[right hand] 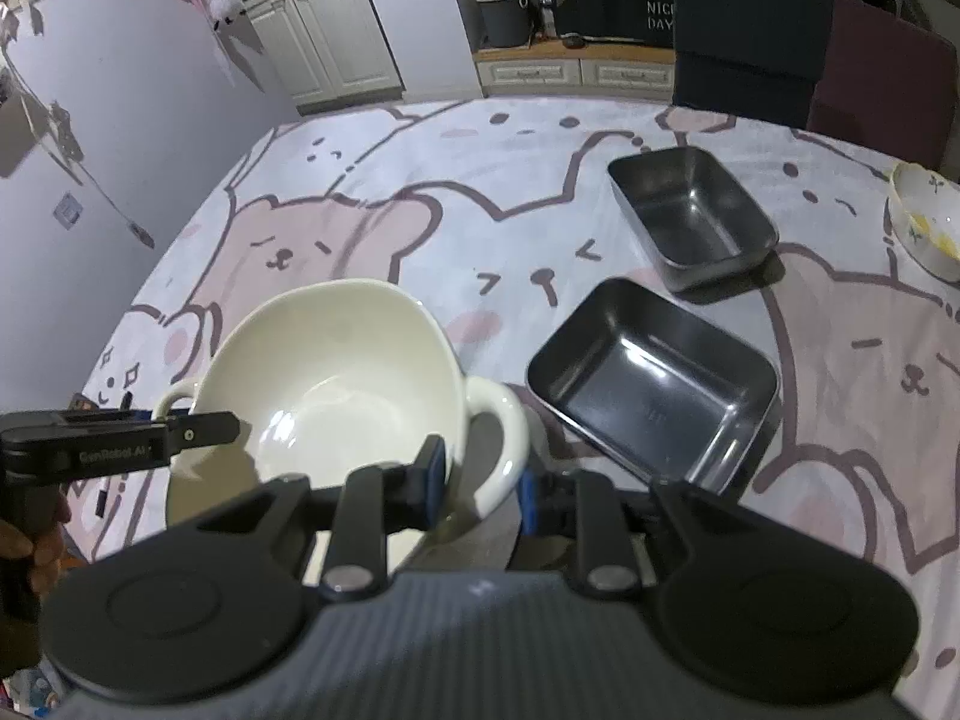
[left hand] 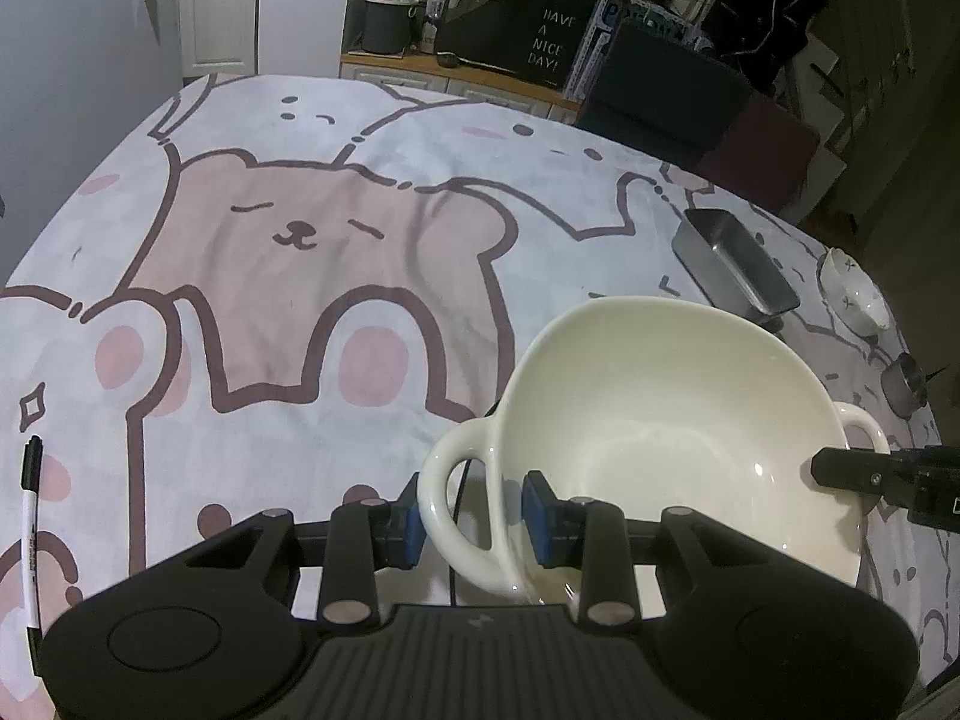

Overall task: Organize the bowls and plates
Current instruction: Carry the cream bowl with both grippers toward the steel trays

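Note:
A cream bowl [left hand: 660,420] with two loop handles is low over the bear-print tablecloth, tilted; whether it rests on the cloth I cannot tell. My left gripper [left hand: 474,510] straddles its left handle [left hand: 444,492]: one blue pad is at the loop's outer edge, the other inside the bowl with a thin shadowed gap to the wall. My right gripper [right hand: 480,486] is shut on the other handle [right hand: 504,438], one pad inside the bowl [right hand: 336,378], one outside the loop. Each gripper shows in the other's view: the left gripper [right hand: 204,426] and the right gripper [left hand: 840,468].
Two steel rectangular trays [right hand: 654,384] [right hand: 690,216] stand right of the bowl. A small patterned bowl [right hand: 927,222] with yellow residue sits at the right table edge, a small metal cup [left hand: 903,384] near it. A marker pen [left hand: 30,528] lies far left. Chairs [right hand: 744,30] stand behind the table.

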